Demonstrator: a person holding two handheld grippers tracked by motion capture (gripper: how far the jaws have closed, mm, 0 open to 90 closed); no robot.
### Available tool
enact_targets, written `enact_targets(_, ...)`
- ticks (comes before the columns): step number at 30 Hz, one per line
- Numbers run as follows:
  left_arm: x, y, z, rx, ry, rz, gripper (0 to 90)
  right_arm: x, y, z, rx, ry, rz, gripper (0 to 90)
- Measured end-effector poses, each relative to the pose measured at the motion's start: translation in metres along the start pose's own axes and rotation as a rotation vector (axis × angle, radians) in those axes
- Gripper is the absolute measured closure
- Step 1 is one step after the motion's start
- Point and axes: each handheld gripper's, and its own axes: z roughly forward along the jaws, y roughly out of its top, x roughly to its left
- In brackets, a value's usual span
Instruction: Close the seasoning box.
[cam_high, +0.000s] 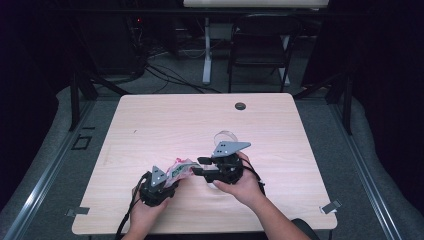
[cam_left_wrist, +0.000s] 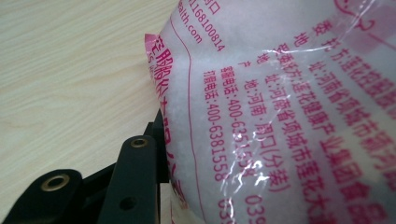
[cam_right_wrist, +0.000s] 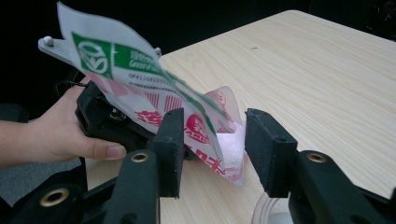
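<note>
A plastic bag (cam_high: 182, 168) of white grains, printed in pink with a green label, is held up off the wooden table (cam_high: 165, 120) between my two grippers. In the left gripper view the bag (cam_left_wrist: 280, 93) sits right against the camera. My left gripper (cam_left_wrist: 180, 179) is shut on its lower edge, with one black finger (cam_left_wrist: 137, 177) showing and the other hidden behind the plastic. My right gripper (cam_right_wrist: 215, 128) is open, and the bag's free corner (cam_right_wrist: 229, 140) hangs between its two jaws without being pinched. In the high view the left gripper (cam_high: 172, 181) points up-right and the right gripper (cam_high: 199, 166) points left.
A clear round container (cam_high: 226, 136) stands on the table just behind the right gripper, and its rim (cam_right_wrist: 268, 212) shows under the right jaws. A dark grommet hole (cam_high: 240, 106) is at the table's far edge. A folding chair (cam_high: 260, 45) stands beyond the table.
</note>
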Motion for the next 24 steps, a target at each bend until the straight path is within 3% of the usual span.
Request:
enact_targets(10, 0.006, 0.003, -0.005, -0.025, 0.029, -0.015, 60.9, -0.002, 0.002, -0.008, -0.037, -0.003, -0.006, 53.3)
enact_targets(24, 0.020, 0.012, -0.010, -0.074, 0.078, -0.031, 60.9, -0.013, -0.003, -0.024, -0.046, -0.094, -0.003, 53.9)
